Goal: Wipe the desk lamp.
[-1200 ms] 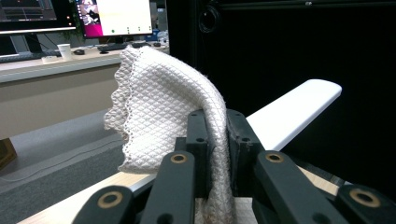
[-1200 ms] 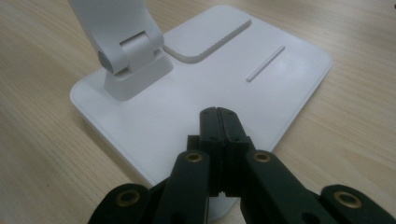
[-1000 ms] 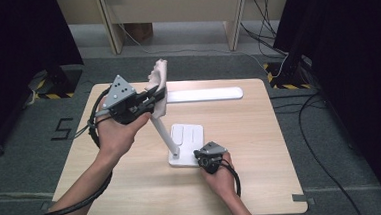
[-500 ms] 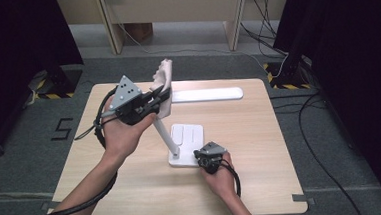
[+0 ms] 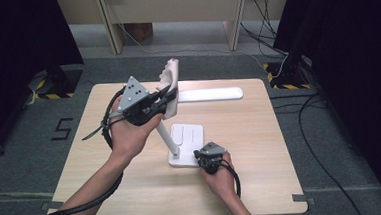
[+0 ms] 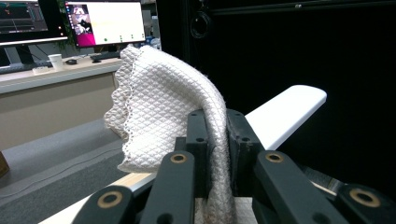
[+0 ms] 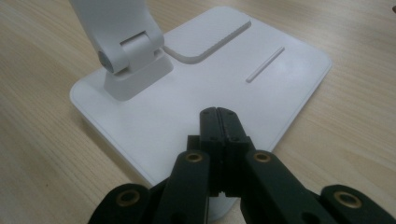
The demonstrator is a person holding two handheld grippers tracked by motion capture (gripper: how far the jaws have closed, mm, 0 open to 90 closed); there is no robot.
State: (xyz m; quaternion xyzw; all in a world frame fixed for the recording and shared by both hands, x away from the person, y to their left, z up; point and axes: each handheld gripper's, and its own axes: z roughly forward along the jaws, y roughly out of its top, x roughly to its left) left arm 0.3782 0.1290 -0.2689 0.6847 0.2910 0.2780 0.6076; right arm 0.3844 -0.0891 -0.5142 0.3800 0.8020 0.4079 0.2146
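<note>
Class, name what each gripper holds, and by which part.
Left gripper: white cloth, pinched near its lower edge. Right gripper: nothing; shut jaws rest on the lamp base.

White diamond-weave cloth (image 6: 161,109), white lamp (image 5: 183,140), pale wood-grain table (image 5: 260,133), black claws.

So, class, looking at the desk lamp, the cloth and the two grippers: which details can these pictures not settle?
- Upper joint of the lamp: in the high view the cloth and left gripper cover it.
- The cloth's lower end: cut off by the bottom edge of the left gripper view, behind the jaws.
- Whether the right gripper presses on the lamp base: the shut jaws hide any contact.
</note>
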